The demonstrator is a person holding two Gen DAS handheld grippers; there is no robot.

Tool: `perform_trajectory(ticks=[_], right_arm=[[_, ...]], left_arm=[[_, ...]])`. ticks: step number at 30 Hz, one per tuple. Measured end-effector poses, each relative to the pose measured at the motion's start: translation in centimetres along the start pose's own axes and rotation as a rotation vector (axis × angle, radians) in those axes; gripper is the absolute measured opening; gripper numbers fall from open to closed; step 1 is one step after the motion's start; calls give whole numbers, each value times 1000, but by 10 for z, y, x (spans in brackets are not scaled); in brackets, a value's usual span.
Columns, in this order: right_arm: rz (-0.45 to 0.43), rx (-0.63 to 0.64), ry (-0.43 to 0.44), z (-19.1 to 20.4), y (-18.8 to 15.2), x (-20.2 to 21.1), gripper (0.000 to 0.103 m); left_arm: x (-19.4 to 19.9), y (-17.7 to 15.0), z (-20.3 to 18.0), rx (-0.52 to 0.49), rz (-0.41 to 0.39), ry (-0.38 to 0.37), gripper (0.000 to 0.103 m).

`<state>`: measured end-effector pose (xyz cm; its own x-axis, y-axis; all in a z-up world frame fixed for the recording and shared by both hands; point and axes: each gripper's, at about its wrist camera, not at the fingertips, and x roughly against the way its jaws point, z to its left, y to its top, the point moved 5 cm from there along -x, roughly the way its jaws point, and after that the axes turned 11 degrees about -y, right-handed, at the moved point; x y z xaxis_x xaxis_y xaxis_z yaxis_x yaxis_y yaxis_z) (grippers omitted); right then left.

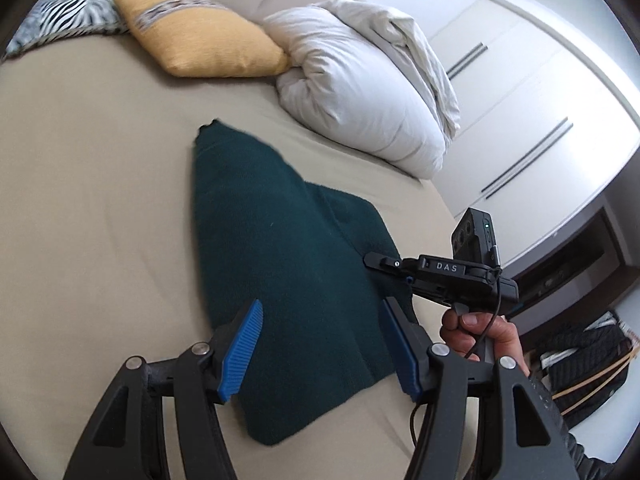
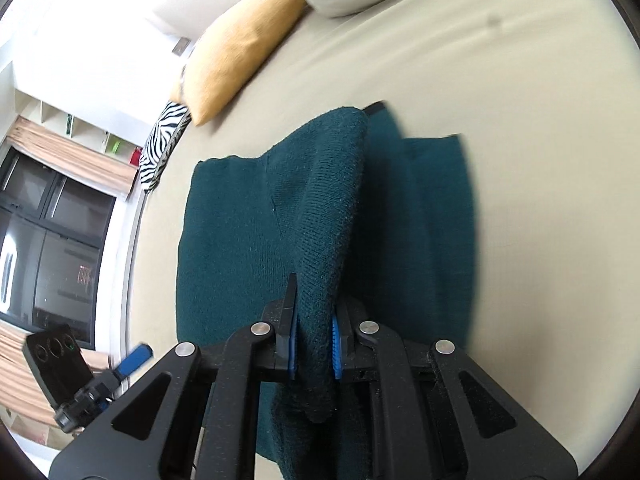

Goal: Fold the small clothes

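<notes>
A dark green knitted garment point(image 1: 280, 248) lies on the beige bed sheet point(image 1: 88, 184), partly folded over itself. My left gripper point(image 1: 320, 348) hovers over its near end, open, with its blue pads point(image 1: 242, 350) apart and the cloth lying below them. My right gripper point(image 2: 314, 344) is shut on a raised fold of the green garment point(image 2: 320, 200), and the cloth rises like a ridge from the sheet. In the left wrist view the right gripper's body point(image 1: 440, 268) and the hand holding it point(image 1: 480, 332) are at the garment's right edge.
A yellow cushion point(image 1: 200, 36), a zebra-print cushion point(image 1: 68, 16) and a bundled white duvet point(image 1: 360, 80) lie at the head of the bed. White wardrobe doors point(image 1: 540, 92) stand to the right. Dark clothes point(image 1: 584, 364) are piled beside the bed. A window point(image 2: 48, 232) is on the left.
</notes>
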<state>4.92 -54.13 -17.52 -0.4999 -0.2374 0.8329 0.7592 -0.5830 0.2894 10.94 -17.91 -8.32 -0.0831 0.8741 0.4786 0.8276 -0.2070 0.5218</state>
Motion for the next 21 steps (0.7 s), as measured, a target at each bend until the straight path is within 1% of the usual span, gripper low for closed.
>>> perform_trajectory(ticks=[2,5,10,13,16,18,19,20,21], right_arm=[[-8,-2,-6,-11,1,6,11],[-10,-9,-10,-19,3,6,11],[-4,-38,4,-30,2,-4,11],[2,-59,27,-43,3,-12,10],[18,-90,71,-56,-3,-19,10],[19,-130,135,-63,-7,-24,10],[15,-140,151,-64,-9,-23,10],[13,-151,158,-66,-11,-21,13],[14,-164,156,-67,-12,-17,14]], left_arm=[[-16,9,-11,-36,14,13,64],[-38,17,-17,-71,32,40,64],[-73,18,-2,-76,71,113,64],[-83,15,4,-100,79,136,64],[-98,9,12,-118,113,159,64],[-101,9,15,-117,109,153,64],[-100,9,15,-117,109,149,64],[-100,9,15,-118,112,147,64],[-98,10,15,-115,113,143,64]])
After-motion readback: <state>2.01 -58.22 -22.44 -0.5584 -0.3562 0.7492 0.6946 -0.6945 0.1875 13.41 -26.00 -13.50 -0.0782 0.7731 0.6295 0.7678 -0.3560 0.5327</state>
